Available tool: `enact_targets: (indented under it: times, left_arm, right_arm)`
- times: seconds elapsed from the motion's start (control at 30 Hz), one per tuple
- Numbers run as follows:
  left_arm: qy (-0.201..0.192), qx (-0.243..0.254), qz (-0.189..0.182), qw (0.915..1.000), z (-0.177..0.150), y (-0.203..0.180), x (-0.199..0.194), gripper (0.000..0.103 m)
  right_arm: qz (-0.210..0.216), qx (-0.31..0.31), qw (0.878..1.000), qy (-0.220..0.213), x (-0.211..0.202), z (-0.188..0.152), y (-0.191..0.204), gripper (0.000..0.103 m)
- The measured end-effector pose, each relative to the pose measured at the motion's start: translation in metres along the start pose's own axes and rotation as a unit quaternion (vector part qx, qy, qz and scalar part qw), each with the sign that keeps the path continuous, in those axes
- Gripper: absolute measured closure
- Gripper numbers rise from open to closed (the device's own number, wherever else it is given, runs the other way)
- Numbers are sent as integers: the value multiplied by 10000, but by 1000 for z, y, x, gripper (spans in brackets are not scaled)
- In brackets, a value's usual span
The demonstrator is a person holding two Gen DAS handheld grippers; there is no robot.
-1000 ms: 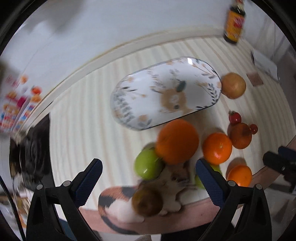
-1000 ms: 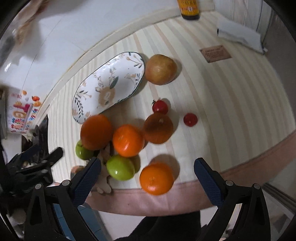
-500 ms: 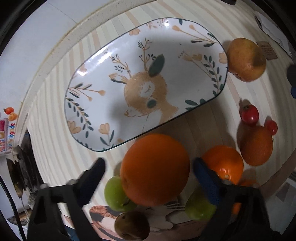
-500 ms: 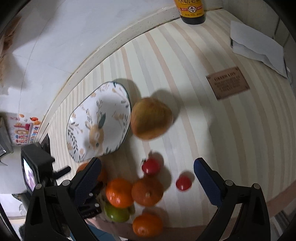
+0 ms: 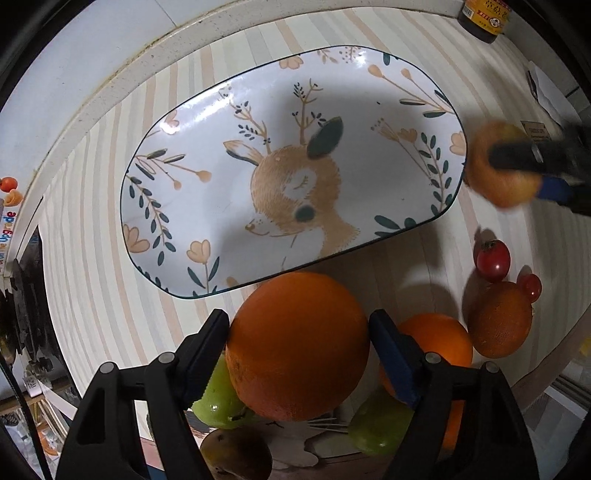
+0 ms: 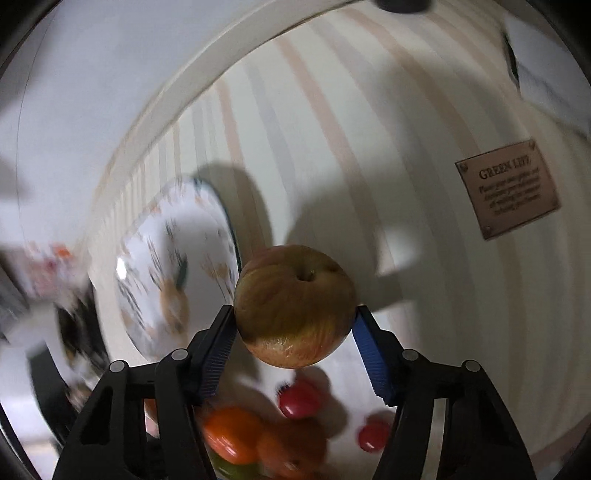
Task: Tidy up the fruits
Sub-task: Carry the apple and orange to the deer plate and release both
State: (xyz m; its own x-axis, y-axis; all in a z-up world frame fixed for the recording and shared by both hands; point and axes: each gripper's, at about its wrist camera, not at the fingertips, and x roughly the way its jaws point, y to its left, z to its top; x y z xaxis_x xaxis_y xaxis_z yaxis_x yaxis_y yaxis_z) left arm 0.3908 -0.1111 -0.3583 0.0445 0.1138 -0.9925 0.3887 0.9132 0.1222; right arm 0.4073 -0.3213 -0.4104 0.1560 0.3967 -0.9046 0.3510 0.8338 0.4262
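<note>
My left gripper (image 5: 297,332) is shut on a large orange (image 5: 297,345), just in front of the oval deer-print plate (image 5: 184,206), which has nothing on it. My right gripper (image 6: 293,325) is shut on a yellow-red apple (image 6: 293,304) and holds it above the striped cloth beside the plate (image 6: 147,280). In the left wrist view the apple (image 5: 498,184) and the right gripper sit at the plate's right end. Smaller oranges (image 5: 436,339), green apples (image 5: 216,402) and two small red tomatoes (image 5: 493,258) lie near the front edge.
A dark sauce bottle (image 5: 484,18) stands at the back right. A brown label card (image 6: 509,192) and a white paper (image 6: 546,74) lie on the cloth to the right. A brownish fruit (image 5: 236,456) sits on a cat-shaped mat at the table's front edge.
My left gripper has closed on the large orange. My right gripper moved forward to the apple, closed on it and lifted it beside the plate.
</note>
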Motion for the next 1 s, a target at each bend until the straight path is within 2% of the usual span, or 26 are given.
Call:
enact_targets:
  times: [0.07,0.13,0.33,0.5,0.63,0.83,1.0]
  left_arm:
    - [6,17,16,10000,3,0,3,25]
    - [-20,71,54,10000,5,-1,6,26]
    - [-151,136,111,9997,4,-4,9,28]
    - [-229,-70,-90,9997,-5,4,-2,29]
    - [-354,-336,-388,9981,-12,23,-24,29]
    - [-751,-959,-1020,9873,7,65,-72,29]
    - [-818,-1597,-1282,9754,48,88,-73,29]
  right_arm:
    - [-157,-329,9991,233,0,-14,5,36]
    - [-199,-446,9984,285,1,-24,6,36]
    - [-44,-111,9999,85,7,-31,-4,35]
    - [-429,-417,9981,-141,4,-40,9,36]
    - [-371,-463,9979,-262,-12,-47,14,36]
    - [-76,-716,9957,-579,-49,-45,41,36]
    - [11,-1062,9927,-570,-49,-19,82,36]
